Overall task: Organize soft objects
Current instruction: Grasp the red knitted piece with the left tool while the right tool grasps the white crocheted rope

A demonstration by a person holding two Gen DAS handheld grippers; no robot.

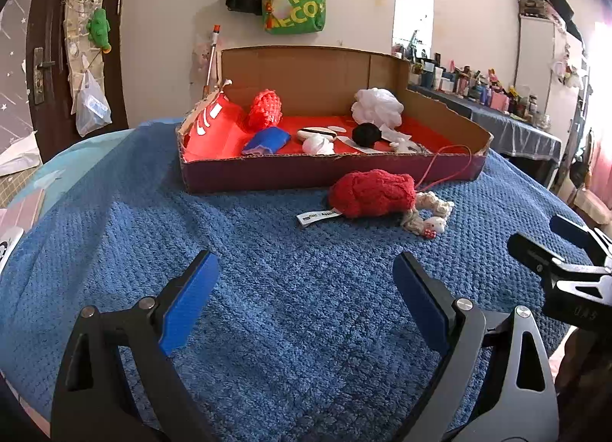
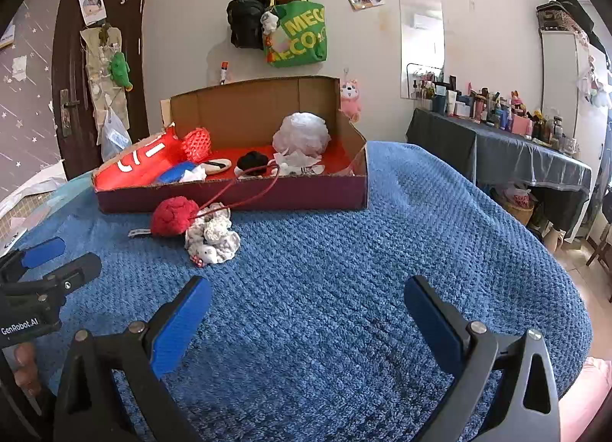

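Both tools, left (image 1: 306, 296) and right (image 2: 306, 312), spread and empty; centre-frame red knitted yarn bundle (image 1: 373, 192) looks light and squashy, so pinch its fat middle.

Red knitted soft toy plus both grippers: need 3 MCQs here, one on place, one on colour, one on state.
1. Where is the red knitted soft toy?
A. inside the cardboard tray
B. on the blue textured blanket, in front of the tray
C. between a gripper's pads

2. What colour is the fluffy mesh puff at the tray's back?
A. white
B. green
C. black

3. How do the two grippers stand?
A. both shut
B. left shut, right open
C. both open, empty

Answers:
1 B: it lies on the blanket, outside the cardboard tray's front wall.
2 A: it shows white in both views.
3 C: left gripper and right gripper show wide gaps, with only blanket between the pads.
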